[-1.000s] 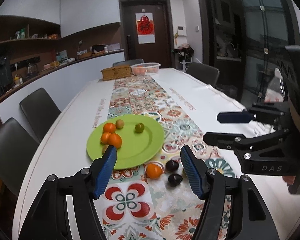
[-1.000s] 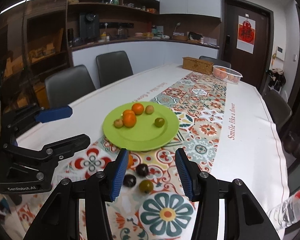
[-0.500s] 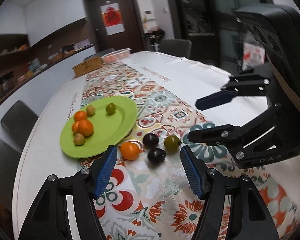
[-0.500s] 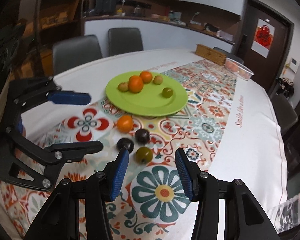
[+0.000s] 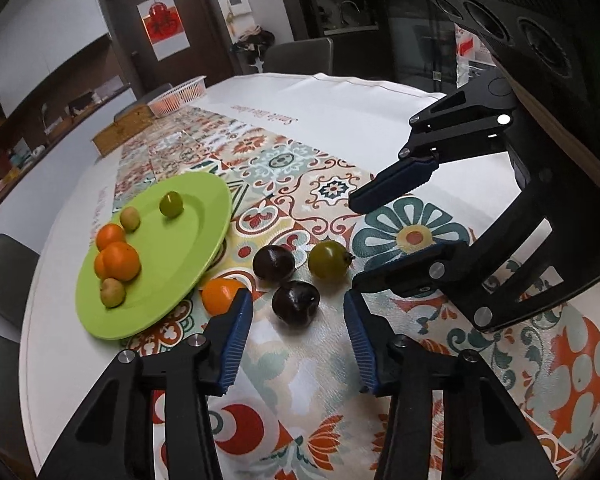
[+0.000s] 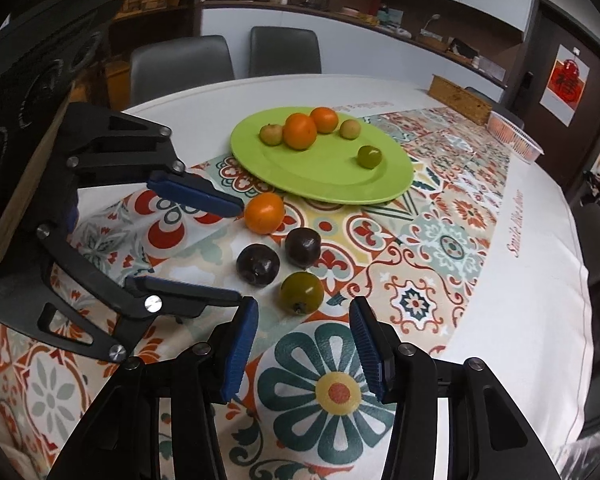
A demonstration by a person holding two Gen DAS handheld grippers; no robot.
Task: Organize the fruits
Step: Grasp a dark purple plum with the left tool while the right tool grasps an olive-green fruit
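The table (image 6: 540,240) is long, with a white cloth and a patterned runner (image 6: 440,208) along its middle. On the white cloth at 3 o'clock of the fruits there is wide free room up to the table edge.

The green plate (image 6: 324,176) lies on the runner, at 12 o'clock of the loose fruits in the right wrist view. Its near rim is just beside the loose orange. On the plate I count five fruits: two oranges (image 6: 300,130) touching each other, two small yellow-green fruits (image 6: 271,134) and one green fruit (image 6: 369,156) standing apart at the 3 o'clock side.

Four fruits lie loose on the runner, close together: one orange (image 6: 264,213), two dark plums (image 6: 258,265) and one green plum (image 6: 302,292).

The left gripper (image 5: 296,328) has its jaws spread wide and holds nothing. In its own view one dark plum (image 5: 295,303) lies just ahead between the fingertips, and the loose orange (image 5: 220,296) is partly hidden behind the left fingertip (image 5: 236,320); if they touch, I cannot tell.

The right gripper (image 6: 304,344) is also spread wide and holds nothing. The green plum lies just ahead of its gap, at 12 o'clock, not touched.

Far down the table stand a wooden box (image 6: 460,98) and a clear basket (image 6: 514,138).
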